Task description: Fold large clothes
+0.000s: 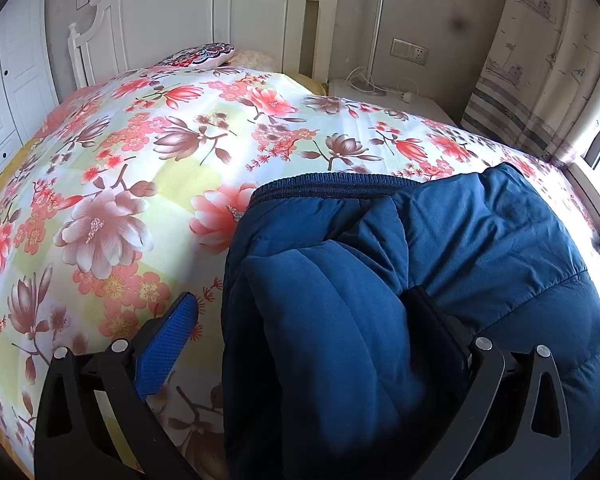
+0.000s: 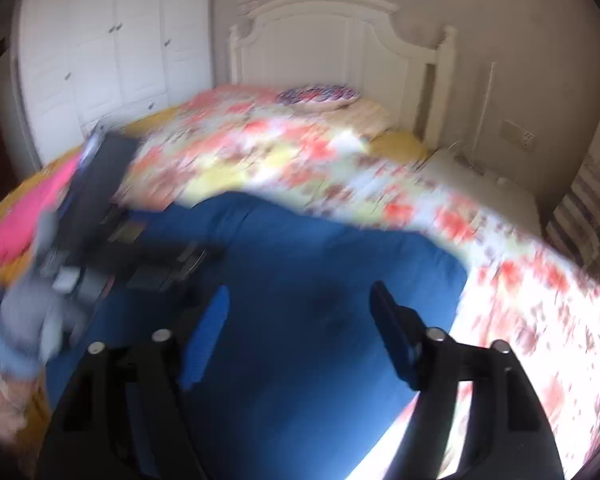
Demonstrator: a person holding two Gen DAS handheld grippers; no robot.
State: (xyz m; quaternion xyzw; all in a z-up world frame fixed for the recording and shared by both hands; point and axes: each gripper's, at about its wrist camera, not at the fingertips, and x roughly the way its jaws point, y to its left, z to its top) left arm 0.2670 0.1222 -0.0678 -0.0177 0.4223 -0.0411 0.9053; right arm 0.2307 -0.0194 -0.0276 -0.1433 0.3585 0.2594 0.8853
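A padded blue jacket [image 1: 400, 288] is seen lying on the flowered bedspread [image 1: 148, 152] of a bed, toward the foot edge and away from the white headboard [image 1: 204, 12]; its ribbed dark hem [image 1: 328, 188] is turned toward the headboard. In the left wrist view the left hand-held gripper [image 1: 304, 312] is held with its jaws spread wide: the blue-padded finger [image 1: 168, 344] is over bare bedspread just beside the jacket's edge, and the other finger is laid against the jacket's quilted fabric, with a fold of the jacket bulging between the two; no pinch on the cloth is seen. In the blurred right wrist view the right hand-held gripper [image 2: 300, 320] is shown with jaws apart above the jacket [image 2: 320, 248], nothing being clasped between them. A patterned cushion [image 1: 198, 54] is placed near the headboard, and a white nightstand [image 1: 384, 100] is set beside the bed's head corner.
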